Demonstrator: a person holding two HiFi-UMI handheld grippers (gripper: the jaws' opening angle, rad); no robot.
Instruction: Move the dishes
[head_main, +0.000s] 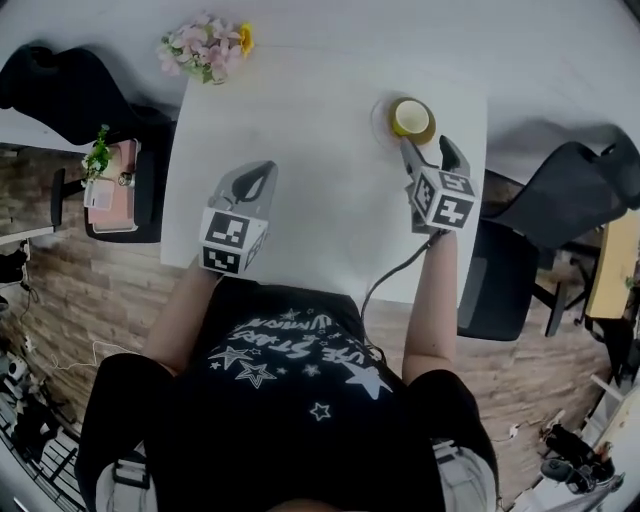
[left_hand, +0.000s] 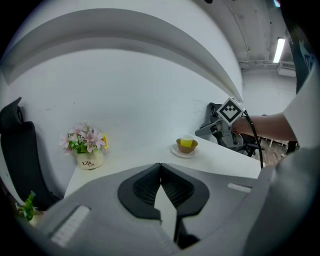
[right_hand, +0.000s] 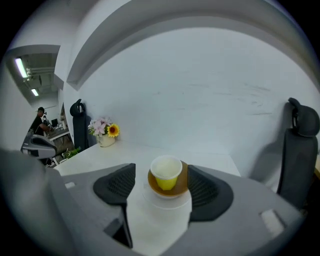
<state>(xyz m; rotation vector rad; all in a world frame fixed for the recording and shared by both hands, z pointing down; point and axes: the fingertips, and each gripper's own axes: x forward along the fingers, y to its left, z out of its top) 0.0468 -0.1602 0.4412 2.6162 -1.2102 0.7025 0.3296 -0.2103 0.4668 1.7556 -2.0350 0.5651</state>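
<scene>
On the white table (head_main: 320, 230) a yellow cup (head_main: 410, 115) stands in a brown bowl (head_main: 429, 130), which sits on a clear plate (head_main: 379, 120) at the far right corner. My right gripper (head_main: 425, 150) is open just short of this stack. In the right gripper view the cup (right_hand: 166, 172) and bowl (right_hand: 172, 189) show between the two pads, and I see no pad pressing on them. My left gripper (head_main: 262, 172) hovers over the table's left half with its pads together on nothing (left_hand: 160, 167). From the left gripper view the stack (left_hand: 186, 145) lies far ahead.
A pot of pink and yellow flowers (head_main: 205, 45) stands at the table's far left corner. Black chairs flank the table at left (head_main: 60, 85) and right (head_main: 560, 190). A small green plant (head_main: 100, 155) sits on a pink stand by the left edge.
</scene>
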